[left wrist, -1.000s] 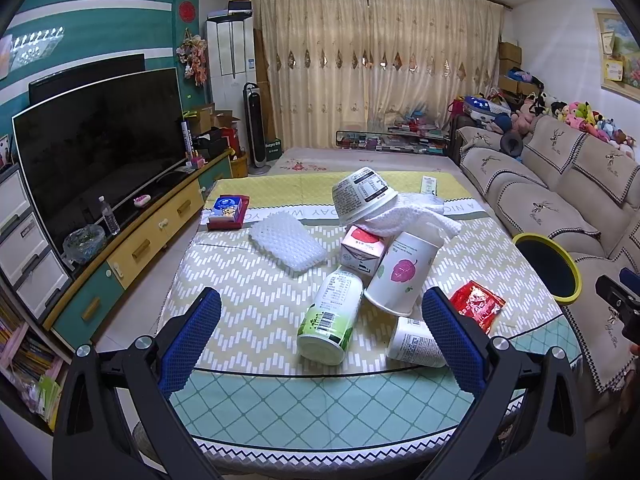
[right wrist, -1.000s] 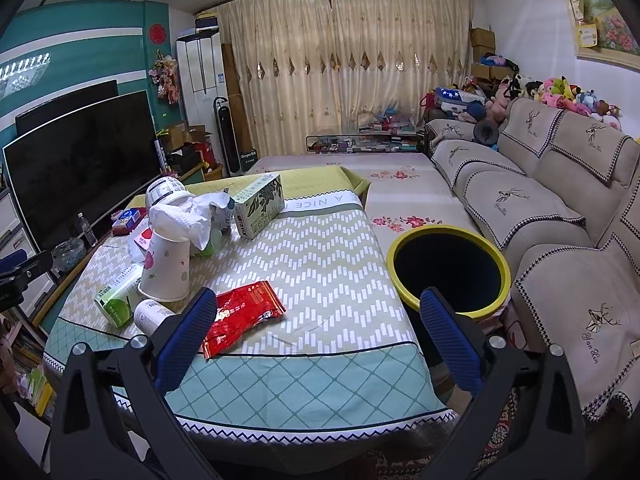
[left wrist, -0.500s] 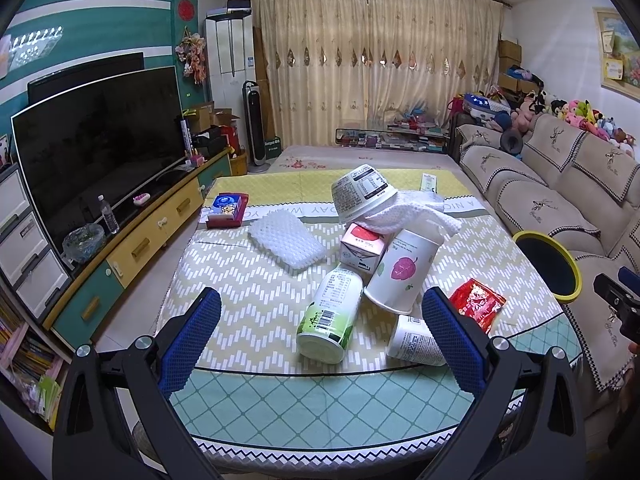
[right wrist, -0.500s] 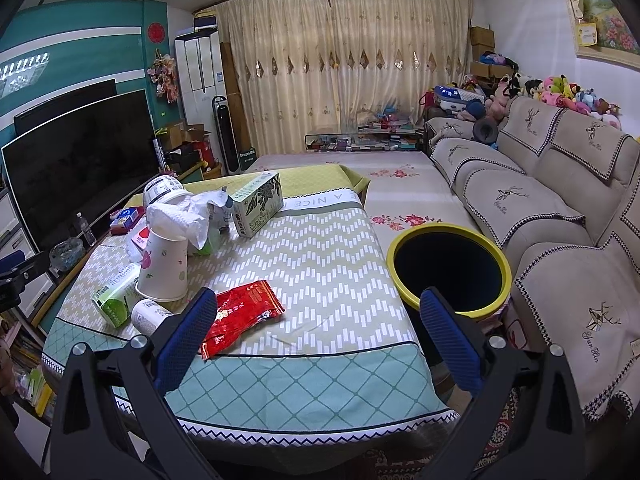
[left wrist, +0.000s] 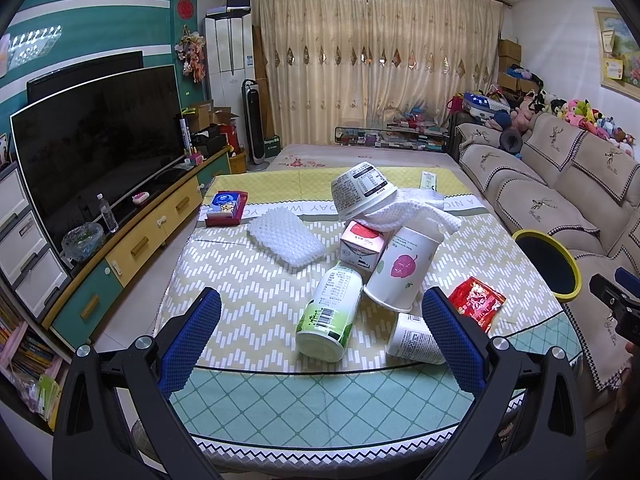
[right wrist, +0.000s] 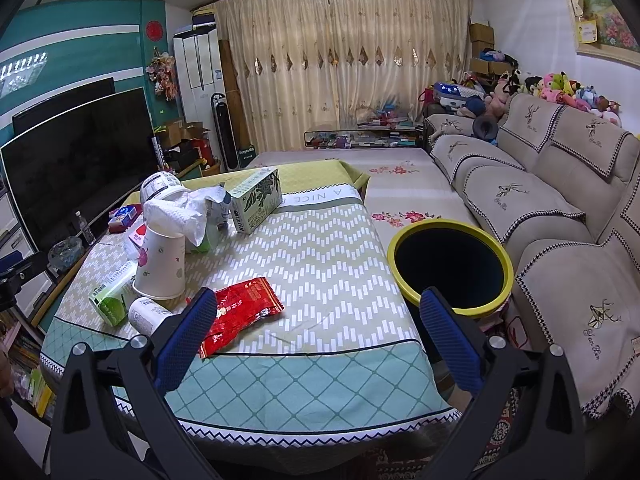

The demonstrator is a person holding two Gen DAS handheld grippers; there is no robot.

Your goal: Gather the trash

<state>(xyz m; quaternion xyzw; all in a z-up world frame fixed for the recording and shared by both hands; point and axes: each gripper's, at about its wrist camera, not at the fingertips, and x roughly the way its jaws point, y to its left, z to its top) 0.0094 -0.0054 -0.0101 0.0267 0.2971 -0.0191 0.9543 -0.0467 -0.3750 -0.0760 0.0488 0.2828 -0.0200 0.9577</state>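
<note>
Trash is piled on the cloth-covered table (left wrist: 248, 296): a green-labelled bottle (left wrist: 330, 312) on its side, a small white container (left wrist: 412, 342), a tipped paper cup (left wrist: 400, 268) with a pink leaf, a pink carton (left wrist: 362, 242), an upturned paper bowl (left wrist: 360, 194), a crumpled white tissue (left wrist: 416, 214), white foam netting (left wrist: 286, 240) and a red snack wrapper (left wrist: 478, 300). My left gripper (left wrist: 320, 344) hangs open before the table's near edge, empty. My right gripper (right wrist: 320, 332) is open and empty, with the red wrapper (right wrist: 240, 312) beside its left finger. The yellow-rimmed bin (right wrist: 450, 266) stands right of the table.
A green tissue box (right wrist: 258, 200) and a small red and blue box (left wrist: 224, 208) lie farther back on the table. A sofa (right wrist: 560, 208) runs along the right, close to the bin. The TV (left wrist: 96, 148) and its cabinet (left wrist: 132, 240) line the left wall.
Both views have shifted only very slightly. Nothing on the table has moved, and both grippers have stayed open.
</note>
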